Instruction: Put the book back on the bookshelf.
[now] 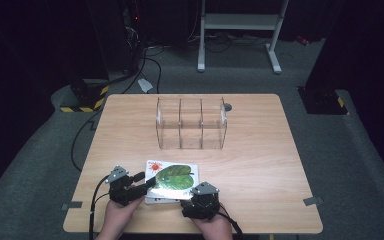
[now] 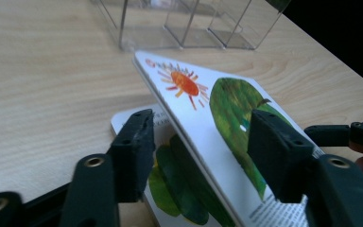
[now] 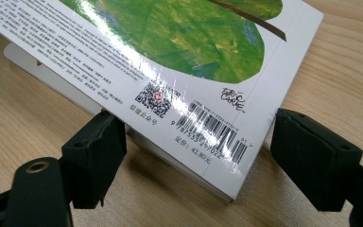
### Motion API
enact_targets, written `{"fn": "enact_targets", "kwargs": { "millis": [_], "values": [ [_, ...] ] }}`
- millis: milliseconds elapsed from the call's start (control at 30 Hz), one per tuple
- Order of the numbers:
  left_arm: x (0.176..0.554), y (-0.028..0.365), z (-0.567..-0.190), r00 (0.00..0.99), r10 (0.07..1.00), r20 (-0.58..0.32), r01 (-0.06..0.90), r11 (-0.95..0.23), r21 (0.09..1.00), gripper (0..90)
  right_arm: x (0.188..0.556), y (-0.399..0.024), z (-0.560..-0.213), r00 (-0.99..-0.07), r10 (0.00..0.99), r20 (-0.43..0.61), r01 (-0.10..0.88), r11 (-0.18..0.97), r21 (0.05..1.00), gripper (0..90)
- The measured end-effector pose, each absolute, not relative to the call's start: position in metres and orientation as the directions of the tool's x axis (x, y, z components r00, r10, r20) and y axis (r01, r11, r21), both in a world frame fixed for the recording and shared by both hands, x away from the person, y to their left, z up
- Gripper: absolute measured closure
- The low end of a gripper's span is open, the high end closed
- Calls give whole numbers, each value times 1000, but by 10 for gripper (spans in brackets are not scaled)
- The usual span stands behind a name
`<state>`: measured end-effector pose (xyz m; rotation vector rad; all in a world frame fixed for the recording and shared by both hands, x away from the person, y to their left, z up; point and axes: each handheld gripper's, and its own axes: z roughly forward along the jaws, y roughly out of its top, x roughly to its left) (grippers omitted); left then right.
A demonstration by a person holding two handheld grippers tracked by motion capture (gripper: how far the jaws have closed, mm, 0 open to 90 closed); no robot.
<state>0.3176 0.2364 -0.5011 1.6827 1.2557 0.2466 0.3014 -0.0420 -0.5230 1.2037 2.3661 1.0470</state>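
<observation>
Book (image 1: 172, 179) is straddled by both open grippers, left (image 1: 149, 186) and right (image 1: 196, 199), neither clamped; clear organizer (image 1: 191, 123) is seen well beyond.

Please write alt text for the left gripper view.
A white picture book with a green leaf and orange sun tilts up between the open black left claw, above another white book page. Behind, on the light wooden table, stands a clear plastic divided box.
</observation>
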Motion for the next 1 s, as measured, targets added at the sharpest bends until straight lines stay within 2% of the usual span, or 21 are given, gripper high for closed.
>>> {"fn": "enact_targets", "kwargs": {
  "millis": [133,200,300,367,533,800,1000],
  "values": [
    [325,236,-500,465,783,-413,667,-3,745,401,301,-42,-523,-611,789,62,579,392,715,195],
    [331,236,-497,476,780,-407,682,-36,730,402,302,-42,-523,-613,788,58,576,397,715,194],
    [336,235,-497,497,776,-388,675,-65,735,418,302,-43,-523,-618,784,56,576,403,711,196],
    [337,232,-501,511,776,-370,666,-84,741,463,302,-45,-523,-622,780,71,582,399,708,203],
    [337,233,-510,520,768,-374,659,-83,747,477,298,-50,-522,-649,759,57,557,422,715,226],
    [334,237,-509,538,749,-387,640,-64,766,570,296,-64,-518,-629,774,78,549,371,749,275],
    [331,237,-506,564,742,-362,603,-70,795,616,297,-71,-516,-613,784,97,549,335,766,308]
  ]
}}
